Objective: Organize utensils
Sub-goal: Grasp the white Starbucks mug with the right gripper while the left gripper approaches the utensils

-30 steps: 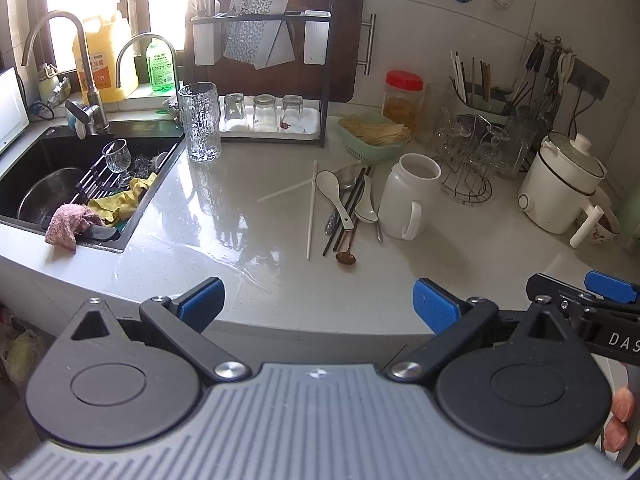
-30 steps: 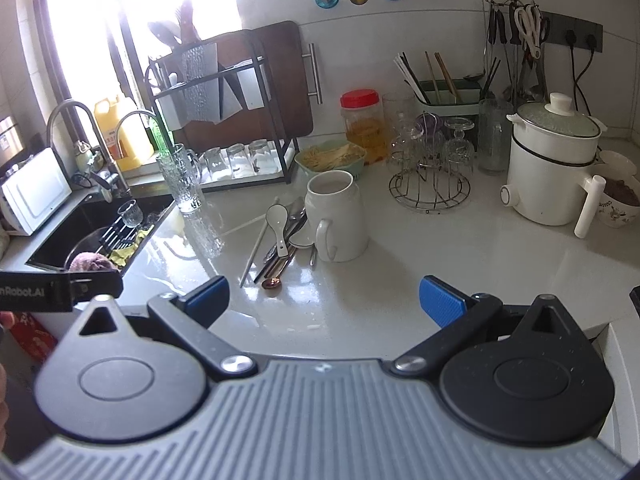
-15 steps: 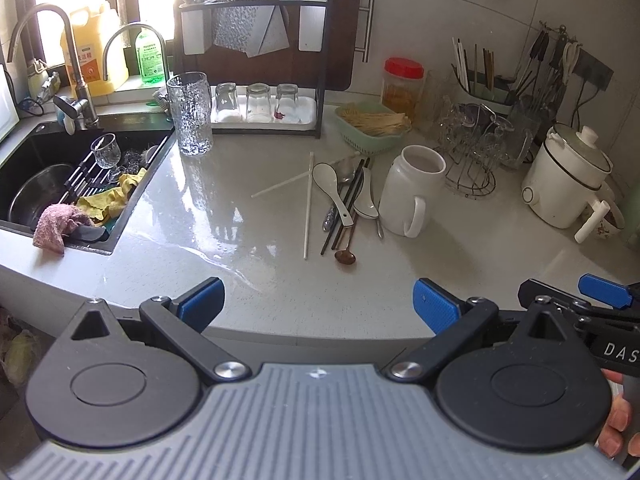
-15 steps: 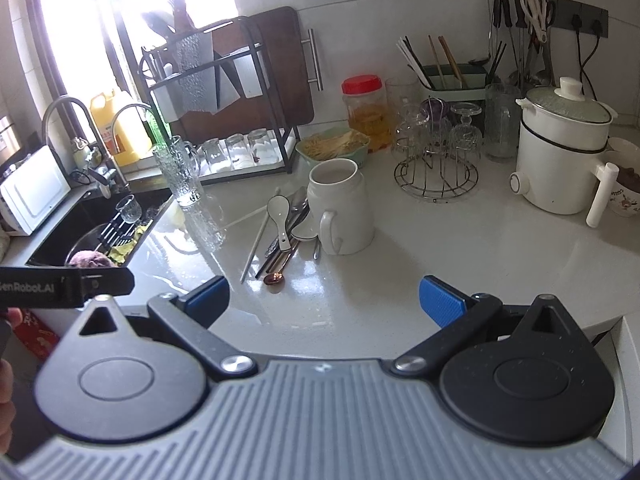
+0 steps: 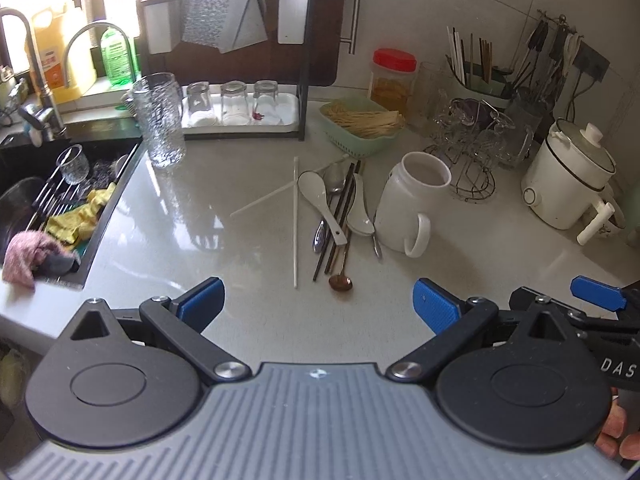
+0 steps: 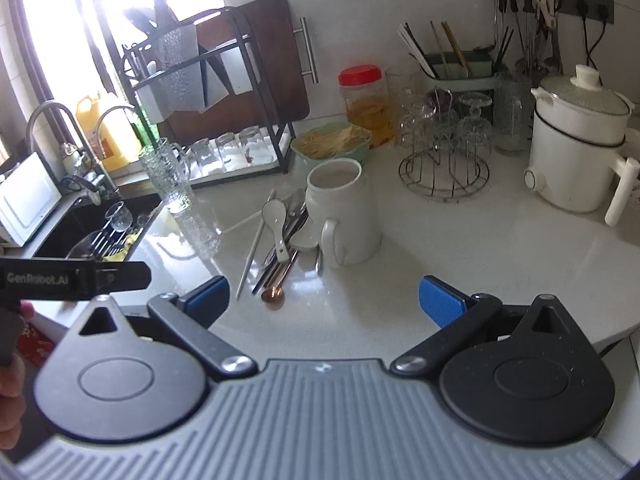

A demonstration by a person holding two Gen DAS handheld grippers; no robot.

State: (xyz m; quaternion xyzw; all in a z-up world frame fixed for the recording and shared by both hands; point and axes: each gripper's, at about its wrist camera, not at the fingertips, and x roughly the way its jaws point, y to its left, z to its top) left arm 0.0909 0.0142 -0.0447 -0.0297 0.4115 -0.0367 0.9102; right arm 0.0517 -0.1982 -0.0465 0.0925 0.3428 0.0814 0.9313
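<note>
Nothing looks sorted yet: the utensils lie in a loose heap on the counter [image 5: 168, 216], straight ahead of the left hand-held gripper [image 5: 318, 300] and a little left of centre ahead of the right hand-held gripper [image 6: 324, 292]. In the heap, a white ceramic spoon [image 5: 320, 200] rests across dark chopsticks [image 5: 338, 220] and a metal spoon [image 5: 326, 216], a second white spoon [image 5: 360, 216] lies touching the white mug [image 5: 412, 208], and a copper-coloured spoon [image 5: 340, 282] has its bowl nearest the left gripper. Two white chopsticks [image 5: 295, 216] lie crossed just to the left of the heap. The mug stands upright and looks empty, so it seems a likely holder, though a green utensil caddy [image 6: 456, 68] at the back wall already holds chopsticks; which one is meant I cannot tell. By my reading the whole job is left: every piece has yet to be picked up and stood somewhere. Both grippers hover above the near edge of the counter, well short of the heap, each with its blue-padded jaws spread wide and nothing between them. The right gripper shows at the right edge of the left wrist view, level with the left one, and a person's fingers [image 5: 618, 436] grip its handle.
</note>
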